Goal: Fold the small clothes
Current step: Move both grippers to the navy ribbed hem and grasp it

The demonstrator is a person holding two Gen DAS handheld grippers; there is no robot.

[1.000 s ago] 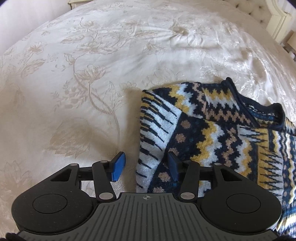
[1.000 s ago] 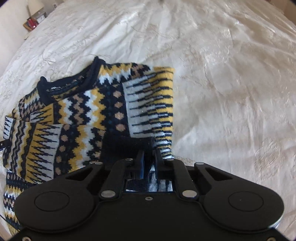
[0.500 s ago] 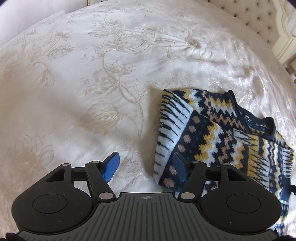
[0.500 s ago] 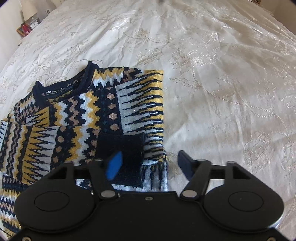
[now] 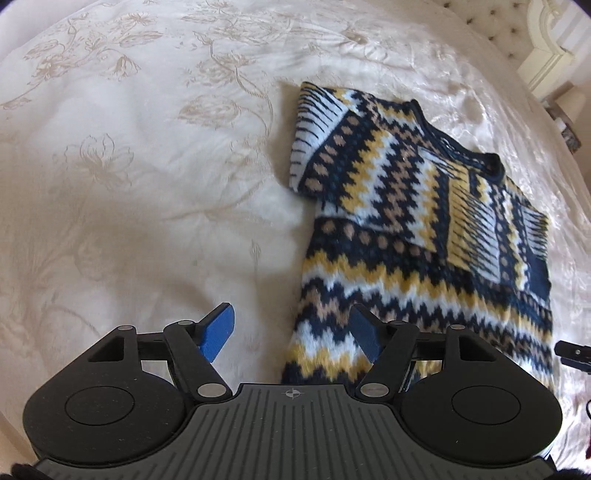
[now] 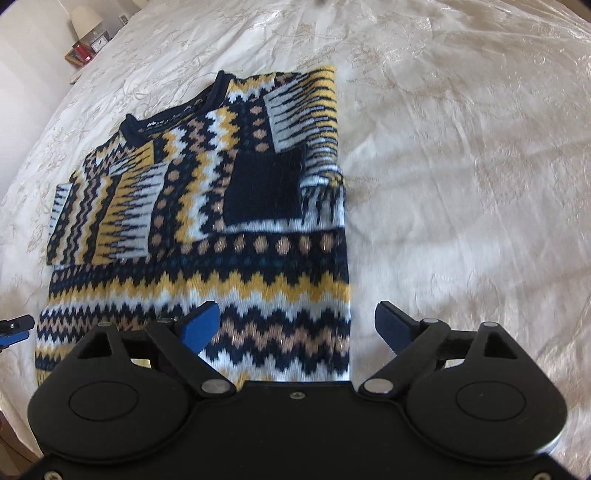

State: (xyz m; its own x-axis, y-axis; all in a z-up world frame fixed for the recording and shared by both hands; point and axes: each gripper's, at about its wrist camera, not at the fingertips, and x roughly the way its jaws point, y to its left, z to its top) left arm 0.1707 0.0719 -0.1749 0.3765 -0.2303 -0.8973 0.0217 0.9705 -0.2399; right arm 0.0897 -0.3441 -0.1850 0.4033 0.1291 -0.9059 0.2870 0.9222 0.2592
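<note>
A small knit sweater (image 5: 413, 236) in navy, yellow, white and tan zigzags lies flat on the bed, both sleeves folded in over its chest. It also shows in the right wrist view (image 6: 229, 221). My left gripper (image 5: 291, 334) is open and empty, raised over the sweater's lower left edge near the hem. My right gripper (image 6: 297, 326) is open and empty, raised over the sweater's lower right edge. The left gripper's tip shows at the left edge of the right wrist view (image 6: 14, 326).
The cream bedspread (image 5: 147, 184) with a floral weave spreads all around the sweater. A tufted headboard (image 5: 495, 22) and white bedpost stand at the far right. A bedside table with a lamp (image 6: 85, 20) and small items is at the far left in the right wrist view.
My right gripper has opened and let go of the right sleeve, which now lies folded on the chest. Both grippers have drawn back toward the hem, bringing the lower body of the sweater into view.
</note>
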